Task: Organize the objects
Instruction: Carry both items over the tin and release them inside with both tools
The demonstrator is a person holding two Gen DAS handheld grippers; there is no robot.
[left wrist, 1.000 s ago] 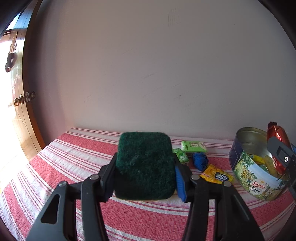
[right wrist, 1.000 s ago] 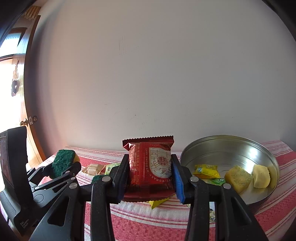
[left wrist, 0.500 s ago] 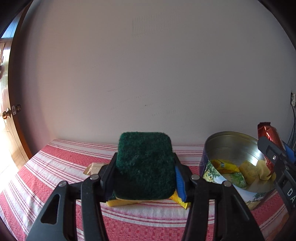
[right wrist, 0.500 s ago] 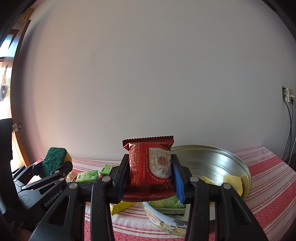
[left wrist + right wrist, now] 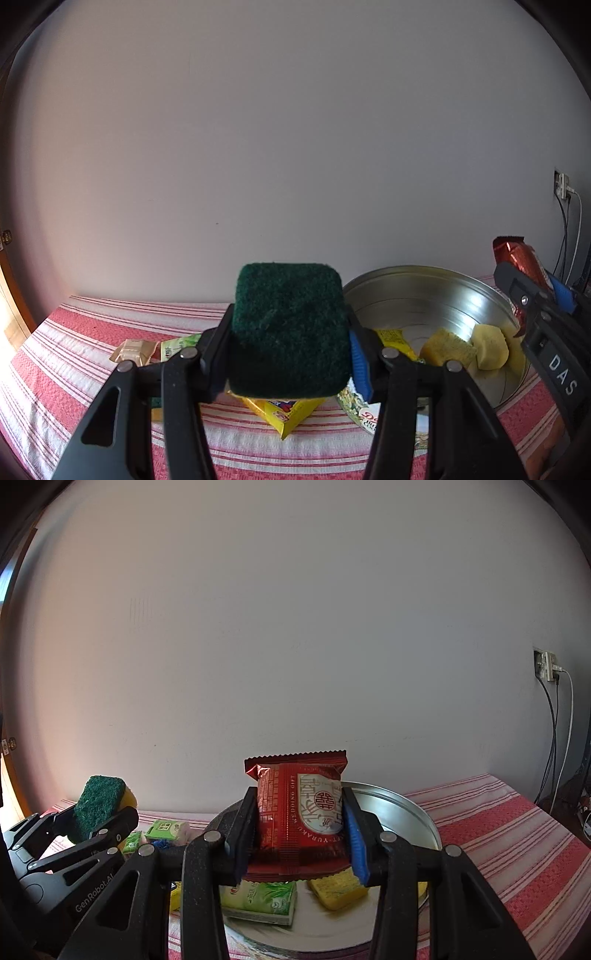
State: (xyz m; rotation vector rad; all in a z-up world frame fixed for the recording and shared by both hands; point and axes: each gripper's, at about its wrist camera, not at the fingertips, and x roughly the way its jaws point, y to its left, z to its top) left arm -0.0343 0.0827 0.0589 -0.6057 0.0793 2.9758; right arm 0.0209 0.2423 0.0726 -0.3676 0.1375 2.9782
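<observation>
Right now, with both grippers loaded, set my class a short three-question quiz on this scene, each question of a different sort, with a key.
1. True or false: the left gripper is shut on the green scouring sponge.
2. What does the right gripper hold? A) red snack packet B) blue clip C) yellow box
3. Fill in: yellow sponge pieces lie inside the round metal ___.

Key: 1 true; 2 A; 3 tin.
</observation>
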